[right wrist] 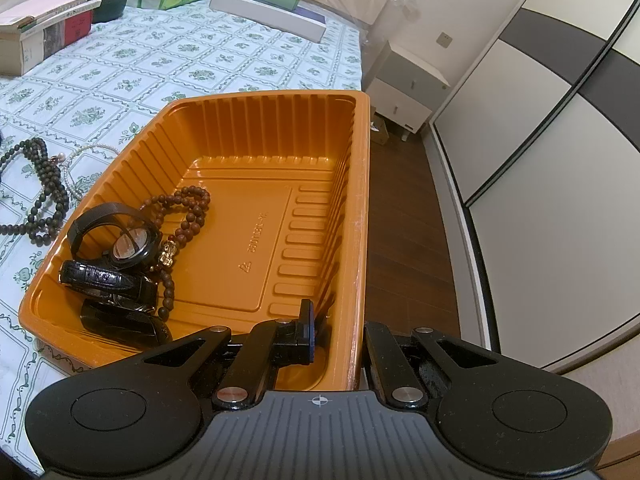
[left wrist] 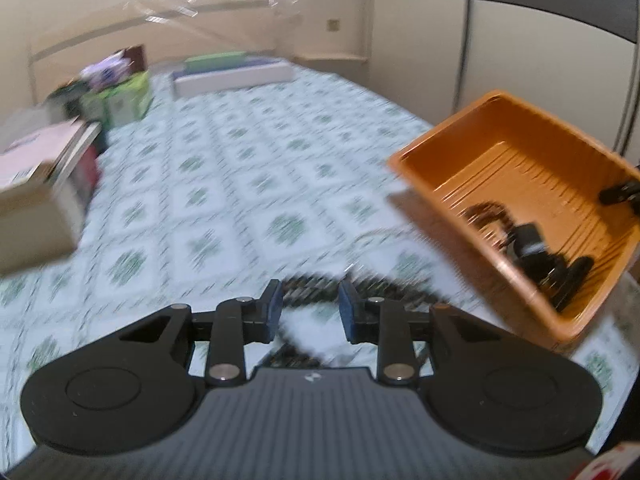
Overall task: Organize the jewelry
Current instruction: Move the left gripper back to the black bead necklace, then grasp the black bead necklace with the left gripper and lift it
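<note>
I read the left gripper (left wrist: 310, 304) as spread, its two blue pads (left wrist: 273, 308) apart with nothing clamped between them; a dark bead strand (left wrist: 360, 284) on the tablecloth (left wrist: 240, 184) shows in the gap and just beyond it, though the left wrist view is smeared and I cannot tell whether the pads touch the beads. From this gripper the strand lies at 12 to 1 o'clock, close in, and its visible run trails off toward 2 o'clock — roughly across the line of the fingers rather than along it, which suits a pinch from above. The orange tray (left wrist: 472, 120) sits at 2 o'clock from the left gripper, tilted in that view. The right gripper (right wrist: 336, 332) is clamped on the tray's near right wall (right wrist: 362, 240), one finger inside and one outside the rim, so that arm is occupied with steadying the tray. In the right wrist view the tray already holds two black watches (right wrist: 120, 240), a brown bead bracelet with a gold charm (right wrist: 188, 208) and a dark object at the near left corner that I cannot identify. Outside the tray, at its 9 o'clock, lie the dark bead strand (right wrist: 44, 184) and a thin pearl chain (right wrist: 80, 160). My judgement — the left gripper is the nearer and the only free one for the strand, and the carry afterwards runs toward its 2 o'clock.
</note>
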`<action>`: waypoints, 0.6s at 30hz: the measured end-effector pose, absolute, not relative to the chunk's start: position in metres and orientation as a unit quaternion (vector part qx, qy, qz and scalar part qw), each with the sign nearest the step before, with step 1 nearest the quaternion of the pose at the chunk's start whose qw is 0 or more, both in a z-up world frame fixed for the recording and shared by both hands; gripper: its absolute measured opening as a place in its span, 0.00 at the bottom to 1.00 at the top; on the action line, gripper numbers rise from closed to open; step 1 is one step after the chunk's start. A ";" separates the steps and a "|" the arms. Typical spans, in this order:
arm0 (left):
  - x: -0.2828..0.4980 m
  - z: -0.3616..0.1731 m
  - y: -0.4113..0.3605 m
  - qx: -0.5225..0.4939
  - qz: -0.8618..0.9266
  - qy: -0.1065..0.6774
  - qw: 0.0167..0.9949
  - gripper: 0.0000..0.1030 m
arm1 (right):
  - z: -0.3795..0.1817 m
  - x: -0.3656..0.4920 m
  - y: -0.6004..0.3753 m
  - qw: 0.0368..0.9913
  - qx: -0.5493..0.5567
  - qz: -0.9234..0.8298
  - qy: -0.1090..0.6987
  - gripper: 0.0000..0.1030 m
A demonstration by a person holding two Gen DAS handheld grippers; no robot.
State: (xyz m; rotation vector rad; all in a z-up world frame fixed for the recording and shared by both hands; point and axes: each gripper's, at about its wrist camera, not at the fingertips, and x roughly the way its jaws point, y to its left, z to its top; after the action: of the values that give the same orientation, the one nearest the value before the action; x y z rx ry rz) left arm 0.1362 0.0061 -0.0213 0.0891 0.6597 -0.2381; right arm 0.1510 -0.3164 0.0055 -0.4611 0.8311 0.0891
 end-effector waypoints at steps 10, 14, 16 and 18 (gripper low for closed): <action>0.121 -0.043 0.029 0.037 -0.092 0.347 0.932 0.30 | 0.005 0.151 -0.317 0.888 -0.222 0.042 0.401 0.05; 0.118 -0.046 0.022 0.046 -0.096 0.347 0.932 0.30 | 0.005 0.151 -0.317 0.888 -0.222 0.042 0.400 0.05; 0.119 -0.046 0.019 0.043 -0.102 0.346 0.932 0.30 | 0.005 0.151 -0.317 0.888 -0.221 0.042 0.401 0.05; 0.122 -0.047 0.016 0.041 -0.105 0.345 0.932 0.30 | 0.005 0.151 -0.317 0.888 -0.222 0.042 0.400 0.05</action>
State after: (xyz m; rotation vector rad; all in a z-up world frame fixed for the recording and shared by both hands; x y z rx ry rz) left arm 0.1220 0.0155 -0.0466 0.0833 0.7058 -0.2158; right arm 0.1514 -0.3170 0.0052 -0.4605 0.8321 0.0866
